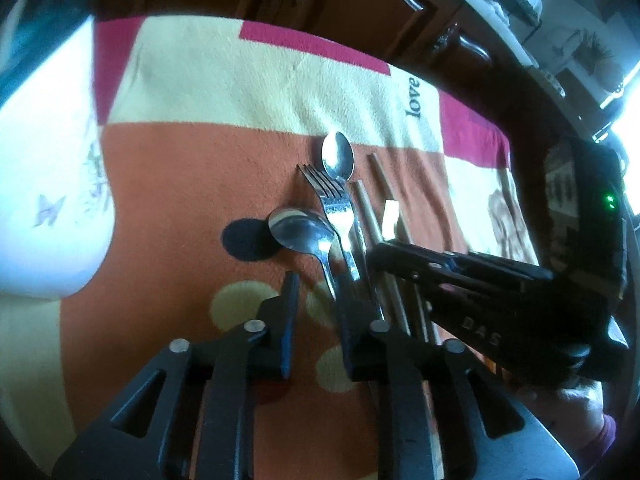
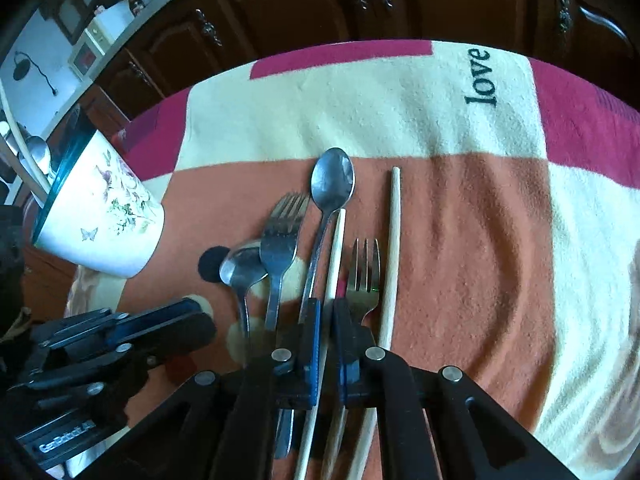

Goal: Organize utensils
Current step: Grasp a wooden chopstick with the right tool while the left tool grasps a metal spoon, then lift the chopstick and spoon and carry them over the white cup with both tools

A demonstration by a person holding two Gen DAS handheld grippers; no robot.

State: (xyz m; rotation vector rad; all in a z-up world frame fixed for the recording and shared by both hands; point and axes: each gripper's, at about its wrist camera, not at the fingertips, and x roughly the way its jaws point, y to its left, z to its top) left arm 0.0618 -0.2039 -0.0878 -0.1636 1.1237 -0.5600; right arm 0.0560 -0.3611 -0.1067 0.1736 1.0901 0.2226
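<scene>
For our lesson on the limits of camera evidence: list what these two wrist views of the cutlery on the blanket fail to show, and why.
- Handle ends of the steel spoons, forks and wooden chopsticks: hidden under the right gripper in the right wrist view.
- Contents of the floral white cup: its tilted rim faces away.
- In the left wrist view, the cup is overexposed and cut by the left edge.

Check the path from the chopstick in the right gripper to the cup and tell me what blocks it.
The right gripper pinches a chopstick. Toward the cup lie a fork and spoons, flat on the cloth; the left gripper also sits between.
</scene>
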